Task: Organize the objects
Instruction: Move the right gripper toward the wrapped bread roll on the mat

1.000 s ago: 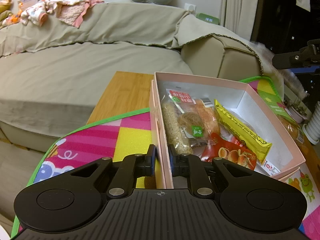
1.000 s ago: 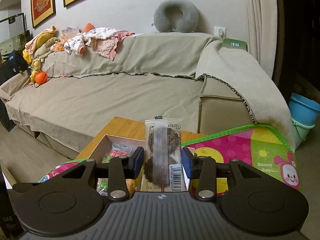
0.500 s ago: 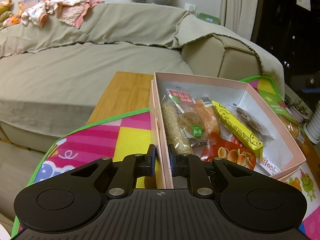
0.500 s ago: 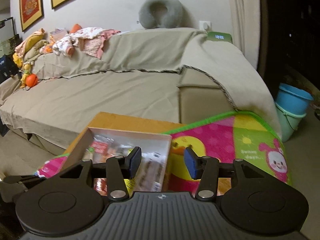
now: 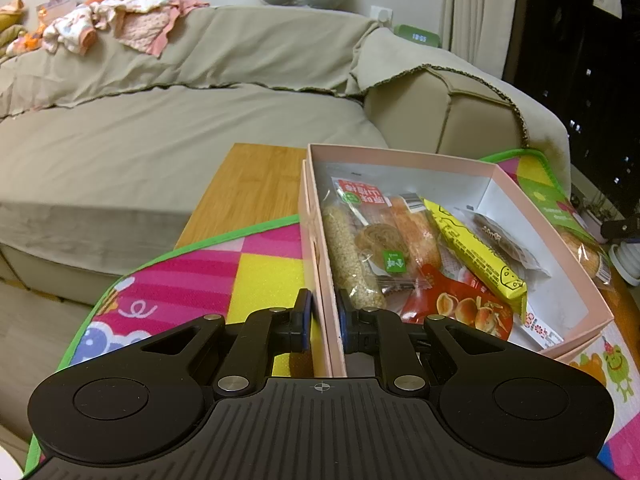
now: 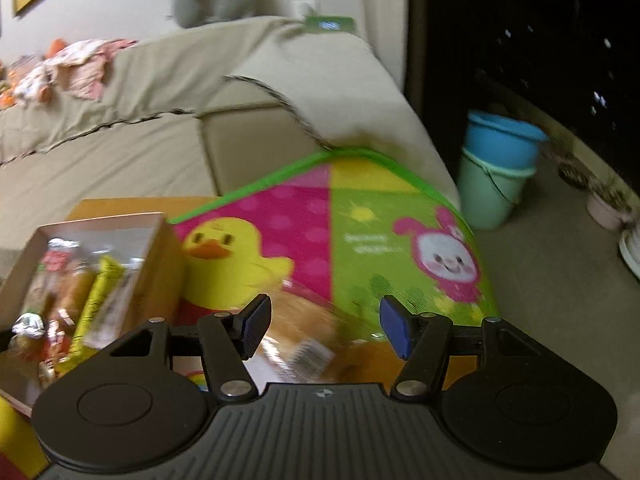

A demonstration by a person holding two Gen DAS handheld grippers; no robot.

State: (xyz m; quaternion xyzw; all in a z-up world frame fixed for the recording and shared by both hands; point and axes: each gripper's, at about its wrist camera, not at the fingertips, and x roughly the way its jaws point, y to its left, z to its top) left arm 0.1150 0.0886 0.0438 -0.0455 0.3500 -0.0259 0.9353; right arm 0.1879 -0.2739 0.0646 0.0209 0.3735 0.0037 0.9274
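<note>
The left gripper (image 5: 323, 322) is clamped on the near wall of the pink box (image 5: 508, 184), one of the jaws outside it and one inside. The box stands on the colourful play mat (image 5: 224, 276) that covers the wooden desk (image 5: 248, 176), in front of the beige sofa (image 5: 160, 128). Several snack packets lie inside the box: a sesame stick (image 5: 352, 256) along its left wall, a long yellow bar (image 5: 476, 252) toward the middle, and a dark cookie packet (image 5: 500, 240) just right of that bar. The right gripper (image 6: 322, 326) is held to the right of the box (image 6: 100, 232), above the mat's duck print (image 6: 228, 252). Its jaws have just been opening and stand apart; beneath them a blurred orange-brown packet (image 6: 304, 332) is seen, and contact with it cannot be told.
</note>
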